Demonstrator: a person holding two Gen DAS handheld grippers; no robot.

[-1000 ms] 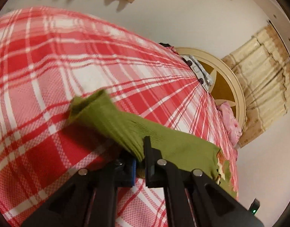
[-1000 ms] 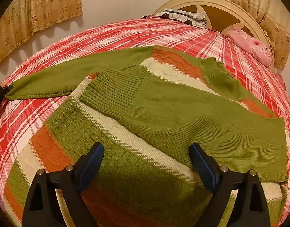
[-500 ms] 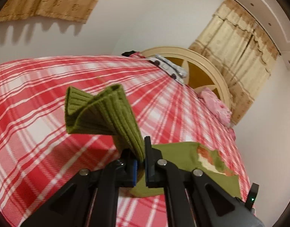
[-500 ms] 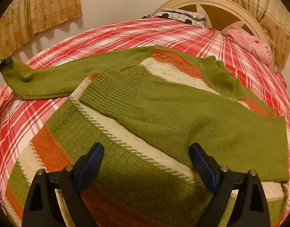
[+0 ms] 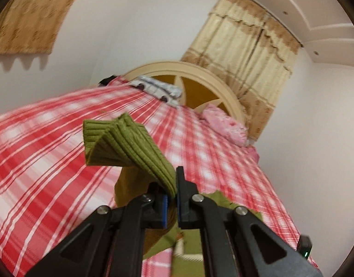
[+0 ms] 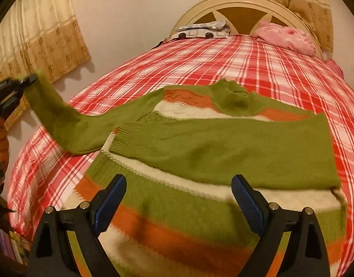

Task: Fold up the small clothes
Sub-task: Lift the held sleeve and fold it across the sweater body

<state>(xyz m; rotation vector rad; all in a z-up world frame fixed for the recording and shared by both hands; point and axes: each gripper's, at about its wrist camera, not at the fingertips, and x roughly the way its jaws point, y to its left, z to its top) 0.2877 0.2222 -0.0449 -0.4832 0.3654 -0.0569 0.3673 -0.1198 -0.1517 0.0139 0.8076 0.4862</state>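
Note:
A green, cream and orange striped knit sweater (image 6: 177, 196) lies flat on the bed, with its right sleeve (image 6: 234, 147) folded across the chest. My left gripper (image 5: 172, 192) is shut on the ribbed cuff (image 5: 126, 145) of the left sleeve and holds it raised above the bed. In the right wrist view that gripper (image 6: 27, 79) is at the far left with the left sleeve (image 6: 68, 124) stretched up to it. My right gripper (image 6: 177, 198) is open and empty, hovering over the sweater's lower body.
The bed has a red and white plaid cover (image 6: 246, 69). A cream headboard (image 6: 243, 2), a printed pillow (image 6: 200, 31) and a pink cloth (image 6: 285, 37) are at the far end. Beige curtains (image 6: 38, 41) hang on the walls. A hand (image 6: 0, 143) shows at the left edge.
My left gripper has lifted the sleeve cuff off the bed and raised it. My right gripper has pulled back and risen slightly, staying open.

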